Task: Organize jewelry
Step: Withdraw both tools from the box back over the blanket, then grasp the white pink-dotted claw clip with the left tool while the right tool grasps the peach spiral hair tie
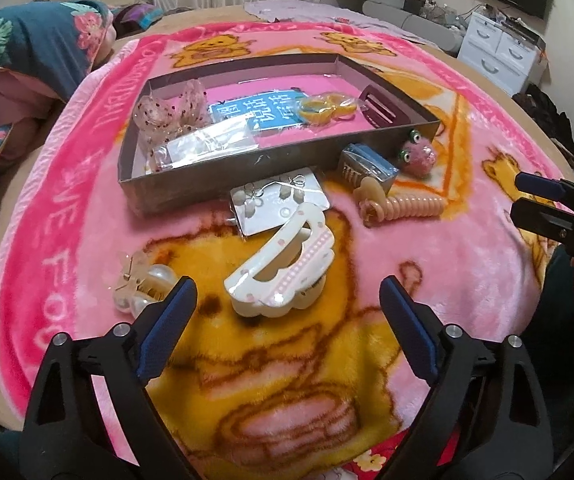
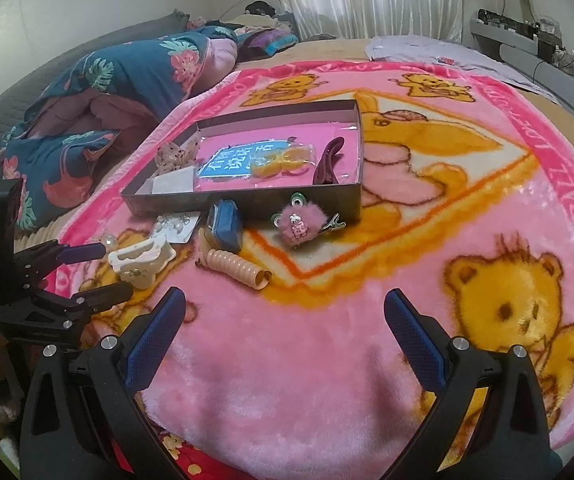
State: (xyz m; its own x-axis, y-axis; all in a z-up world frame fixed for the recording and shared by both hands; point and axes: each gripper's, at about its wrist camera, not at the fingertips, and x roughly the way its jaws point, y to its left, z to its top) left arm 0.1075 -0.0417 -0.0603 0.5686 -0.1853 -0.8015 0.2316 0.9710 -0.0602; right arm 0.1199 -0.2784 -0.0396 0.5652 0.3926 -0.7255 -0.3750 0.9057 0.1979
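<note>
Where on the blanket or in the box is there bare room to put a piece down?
Free: the box floor along its far wall, and the blanket under the right gripper, up to the spiral hair tie. Crowded: the strip before the box's near wall, around the white claw clip.

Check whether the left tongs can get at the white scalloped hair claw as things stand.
Probably yes: the left tongs stand open just short of the white hair claw, which lies on the blanket with nothing between them.
</note>
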